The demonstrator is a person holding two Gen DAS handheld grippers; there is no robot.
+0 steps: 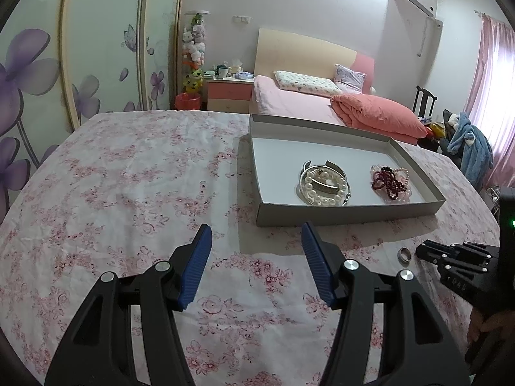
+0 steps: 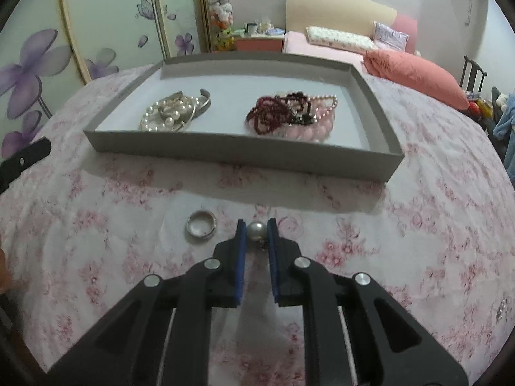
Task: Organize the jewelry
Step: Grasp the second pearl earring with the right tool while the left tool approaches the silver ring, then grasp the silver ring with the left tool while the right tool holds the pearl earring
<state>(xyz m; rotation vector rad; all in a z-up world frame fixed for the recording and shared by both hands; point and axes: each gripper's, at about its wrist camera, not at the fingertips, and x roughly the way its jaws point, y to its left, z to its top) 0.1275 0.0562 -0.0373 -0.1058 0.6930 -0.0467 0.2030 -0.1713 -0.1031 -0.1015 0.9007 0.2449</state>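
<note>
My right gripper [image 2: 256,230] is shut on a round grey pearl piece [image 2: 256,232], low over the floral tablecloth and just in front of the grey tray [image 2: 244,154]. A silver ring [image 2: 200,226] lies on the cloth immediately left of it. In the tray, white pearl bracelets and a metal bangle [image 2: 173,112] are piled at the left, dark red and pink bead strings [image 2: 289,115] at the right. My left gripper [image 1: 257,241] hovers open over the cloth with nothing between its fingers. The left wrist view shows the tray [image 1: 347,215], the ring [image 1: 404,254] and the right gripper [image 1: 418,251]; the pearl is hidden there.
A pink floral cloth [image 1: 128,177] covers the table. A small sparkly item [image 2: 502,308] lies near the right edge. A hand [image 1: 486,328] holds the right gripper. Behind the table are a pink bed [image 1: 305,103], a nightstand [image 1: 228,93] and a flower-printed wardrobe.
</note>
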